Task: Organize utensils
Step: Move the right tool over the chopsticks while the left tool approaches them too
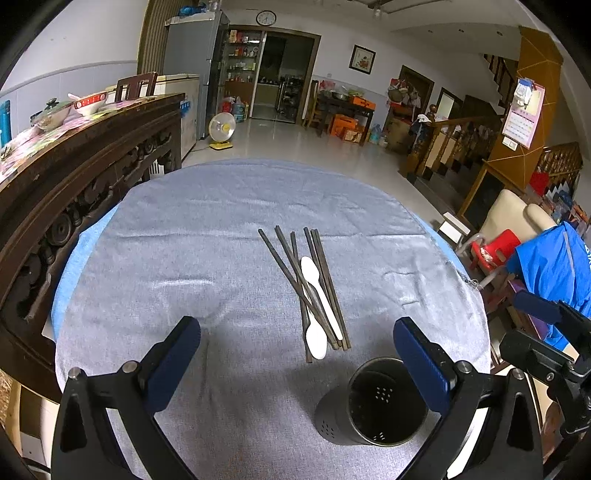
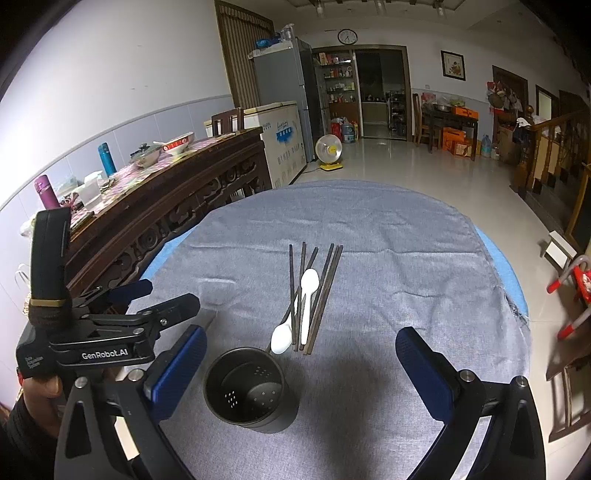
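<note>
Grey cloth [image 1: 221,236] covers the round table, a tiled living room behind; the chopsticks [image 1: 291,266] and two white spoons [image 1: 320,291] lie piled mid-table, just beyond the empty perforated holder [image 1: 373,406]; left gripper [image 1: 295,354] and right gripper [image 2: 299,360] both hover with fingers wide apart, nothing held; sorting seems not yet begun; next likely calls for pinching one utensil cleanly off the overlapping pile; lower handles are hidden beneath the crossing.

A round desk under a grey-blue cloth [image 1: 207,236] stands on a glossy pale tiled floor [image 2: 406,162]. A dark carved wooden sideboard [image 2: 177,206] lines the white wall, beside what looks like a white chest freezer [image 2: 280,144], with a round wall clock [image 2: 347,36] beyond.
</note>
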